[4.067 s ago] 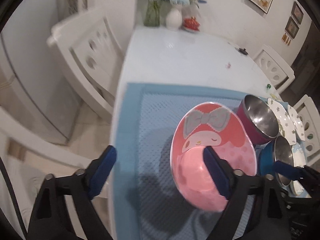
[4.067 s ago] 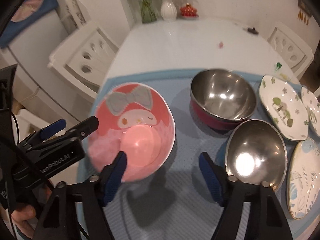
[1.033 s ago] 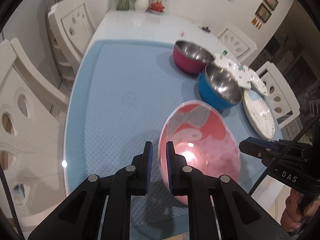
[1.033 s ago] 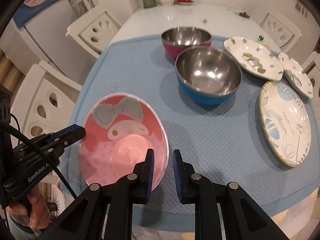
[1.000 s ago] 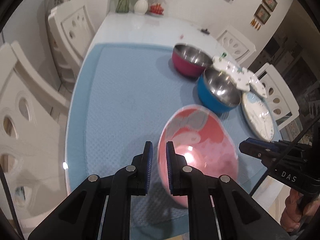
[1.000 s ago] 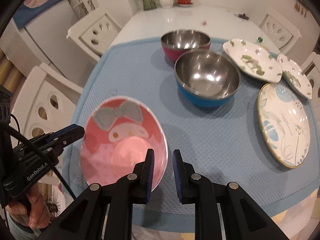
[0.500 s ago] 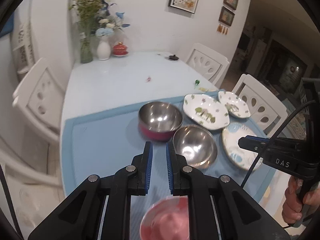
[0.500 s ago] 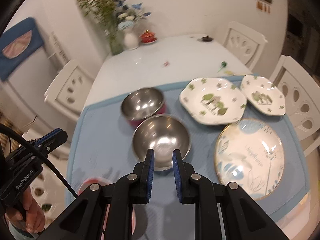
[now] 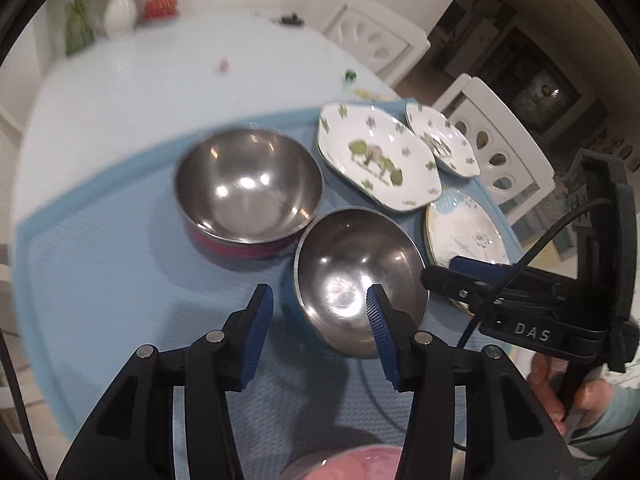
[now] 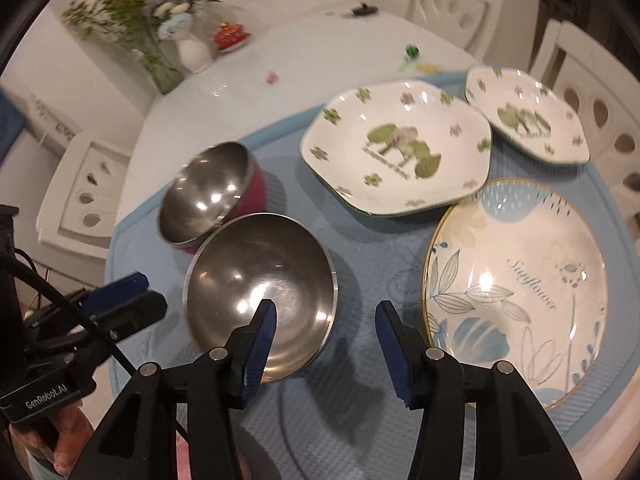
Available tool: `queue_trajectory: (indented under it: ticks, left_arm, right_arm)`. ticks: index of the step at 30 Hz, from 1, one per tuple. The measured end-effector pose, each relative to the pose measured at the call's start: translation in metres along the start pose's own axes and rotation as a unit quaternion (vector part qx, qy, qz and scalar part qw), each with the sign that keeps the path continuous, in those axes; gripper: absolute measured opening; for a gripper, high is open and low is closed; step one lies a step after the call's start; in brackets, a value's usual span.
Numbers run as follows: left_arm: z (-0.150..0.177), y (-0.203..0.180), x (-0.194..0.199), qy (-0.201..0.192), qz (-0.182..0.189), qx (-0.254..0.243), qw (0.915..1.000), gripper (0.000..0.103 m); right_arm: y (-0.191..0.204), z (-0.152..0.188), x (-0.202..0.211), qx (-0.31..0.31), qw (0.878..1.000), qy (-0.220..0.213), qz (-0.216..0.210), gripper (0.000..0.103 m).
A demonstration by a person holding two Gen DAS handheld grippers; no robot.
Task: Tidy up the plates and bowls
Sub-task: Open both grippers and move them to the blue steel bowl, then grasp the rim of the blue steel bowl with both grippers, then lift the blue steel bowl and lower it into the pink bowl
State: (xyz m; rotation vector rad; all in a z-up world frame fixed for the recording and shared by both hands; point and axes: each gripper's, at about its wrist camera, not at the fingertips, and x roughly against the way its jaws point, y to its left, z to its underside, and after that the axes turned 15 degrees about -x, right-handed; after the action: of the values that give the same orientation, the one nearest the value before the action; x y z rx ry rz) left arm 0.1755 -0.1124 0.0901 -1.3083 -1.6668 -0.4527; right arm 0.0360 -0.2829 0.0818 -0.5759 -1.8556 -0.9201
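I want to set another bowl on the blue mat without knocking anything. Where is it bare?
The mat is bare left of the red-sided steel bowl and the blue-sided steel bowl, out to its left edge. The right side is crowded: large clover plate, small clover plate and round flower plate sit close together.

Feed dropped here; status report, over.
Both tools just opened, empty: left tool, right tool. Blue-sided steel bowl below them, untouched. Pink bowl set down, near edge. Nothing in the way.
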Motion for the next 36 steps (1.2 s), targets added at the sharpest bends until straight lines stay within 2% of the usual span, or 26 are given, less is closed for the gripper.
queue_trajectory:
  ticks: [2,4,6,8,13,14,15,17,19,20,26,29,36]
  left_arm:
    - [-0.001,0.005,-0.015,0.021,0.018,0.011,0.9996,0.045]
    - [-0.003,0.008,-0.024,0.031,0.012,0.013,0.9994,0.043]
    - [-0.005,0.009,-0.028,0.028,0.013,0.013,0.9994,0.030]
    - [-0.006,0.009,-0.032,0.032,0.014,0.012,0.9993,0.023]
    - [-0.004,0.013,-0.044,0.049,0.011,0.013,0.9986,0.023]
    - [-0.003,0.014,-0.046,0.053,0.013,0.015,0.9984,0.023]
    - [-0.003,0.015,-0.048,0.057,0.014,0.017,0.9981,0.023]
    - [-0.002,0.017,-0.052,0.064,0.014,0.017,0.9977,0.022]
    - [-0.002,0.017,-0.054,0.073,0.007,0.013,0.9972,0.018]
    - [-0.003,0.016,-0.055,0.079,0.001,0.011,0.9968,0.016]
    - [-0.002,0.013,-0.052,0.079,-0.011,0.004,0.9968,0.013]
    - [-0.002,0.010,-0.045,0.070,-0.004,0.007,0.9975,0.013]
    - [-0.004,-0.003,-0.021,0.045,-0.015,0.003,0.9989,0.013]
  right_arm:
    - [-0.003,-0.003,-0.008,-0.007,1.000,0.005,0.002,0.049]
    - [-0.005,-0.005,-0.015,-0.010,1.000,0.010,0.004,0.050]
    - [-0.005,-0.007,-0.021,-0.011,1.000,0.014,0.005,0.049]
    - [-0.006,-0.007,-0.025,-0.011,1.000,0.020,0.005,0.050]
    - [-0.006,-0.007,-0.037,-0.013,0.999,0.031,0.004,0.048]
    - [-0.006,-0.007,-0.039,-0.013,0.999,0.032,0.003,0.045]
    - [-0.006,-0.006,-0.042,-0.012,0.999,0.035,0.004,0.037]
    - [-0.004,-0.005,-0.049,-0.007,0.999,0.042,0.006,0.031]
    - [-0.002,-0.003,-0.052,-0.006,0.999,0.044,0.004,0.021]
    - [-0.001,-0.003,-0.053,-0.004,0.999,0.045,0.003,0.019]
    - [0.004,0.001,-0.050,0.006,0.999,0.038,0.016,0.018]
    - [0.001,0.001,-0.044,0.004,0.999,0.034,0.017,0.018]
    - [0.005,0.006,-0.022,0.005,1.000,0.025,0.011,0.018]
